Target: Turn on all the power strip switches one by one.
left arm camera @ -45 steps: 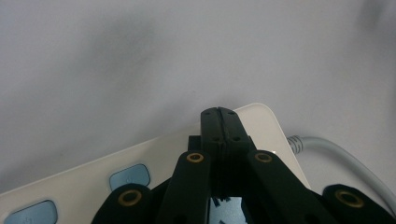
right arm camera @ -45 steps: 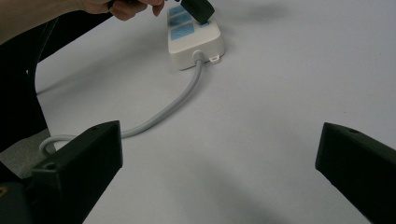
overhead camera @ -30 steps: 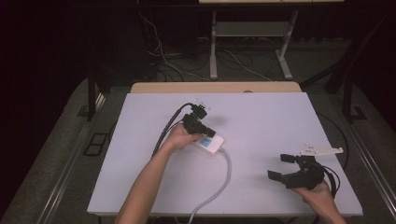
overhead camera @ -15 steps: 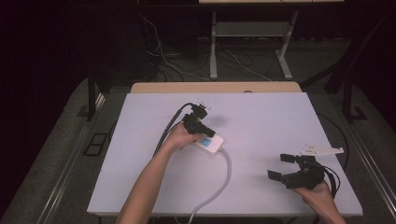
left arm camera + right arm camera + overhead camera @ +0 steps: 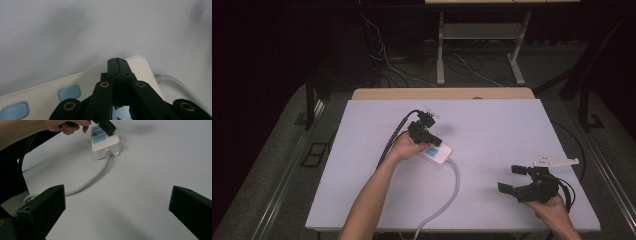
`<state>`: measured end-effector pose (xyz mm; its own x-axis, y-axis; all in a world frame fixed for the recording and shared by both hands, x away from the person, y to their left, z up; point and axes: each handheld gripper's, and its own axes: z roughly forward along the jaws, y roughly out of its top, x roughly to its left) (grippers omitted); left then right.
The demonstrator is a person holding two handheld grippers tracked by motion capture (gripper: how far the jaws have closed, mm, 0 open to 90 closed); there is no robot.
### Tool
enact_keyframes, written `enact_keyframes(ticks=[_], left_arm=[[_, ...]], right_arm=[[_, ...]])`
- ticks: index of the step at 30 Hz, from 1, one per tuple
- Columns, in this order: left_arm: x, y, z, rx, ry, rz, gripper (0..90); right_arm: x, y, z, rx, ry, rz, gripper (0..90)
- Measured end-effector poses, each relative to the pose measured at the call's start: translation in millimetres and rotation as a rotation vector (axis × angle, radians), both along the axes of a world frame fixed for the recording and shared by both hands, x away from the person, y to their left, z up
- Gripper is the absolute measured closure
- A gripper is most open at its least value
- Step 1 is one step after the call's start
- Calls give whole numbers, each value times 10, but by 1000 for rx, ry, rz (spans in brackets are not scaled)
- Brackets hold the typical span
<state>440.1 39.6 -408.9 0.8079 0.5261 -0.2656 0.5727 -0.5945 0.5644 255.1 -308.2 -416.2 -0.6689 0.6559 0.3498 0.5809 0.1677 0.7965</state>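
Near the desk's (image 5: 492,125) middle, the left tool (image 5: 434,139), jaws pressed together, rests its tips on the white power strip (image 5: 437,153), while at four o'clock the right tool (image 5: 513,180) hovers spread wide, holding nothing.

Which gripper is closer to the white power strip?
Left. The left gripper is right over the power strip, jaws shut; the right gripper hovers apart near the table's edge.

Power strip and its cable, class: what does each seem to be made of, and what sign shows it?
Power strip: probably hard plastic, off-white, smooth with a slight sheen and moulded rounded corners; its light blue buttons look like plastic too. Cable: likely flexible rubber or vinyl sheath, grey and matt, since it bends in a loose curve.
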Motion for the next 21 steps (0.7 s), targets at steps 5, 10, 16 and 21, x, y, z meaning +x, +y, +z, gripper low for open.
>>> enact_keyframes(ticks=[5,10,16,21], left_arm=[[-9,43,82,-3,-17,-6,899],[-8,75,193,-21,-34,-1,898],[8,131,324,-25,-55,4,898],[29,189,431,-40,-74,20,898]], right_arm=[[3,-4,-3,0,0,-1,5],[5,-3,-5,-2,1,-4,5],[10,-5,-8,-2,4,-5,5],[11,-5,-9,-3,3,-5,5]])
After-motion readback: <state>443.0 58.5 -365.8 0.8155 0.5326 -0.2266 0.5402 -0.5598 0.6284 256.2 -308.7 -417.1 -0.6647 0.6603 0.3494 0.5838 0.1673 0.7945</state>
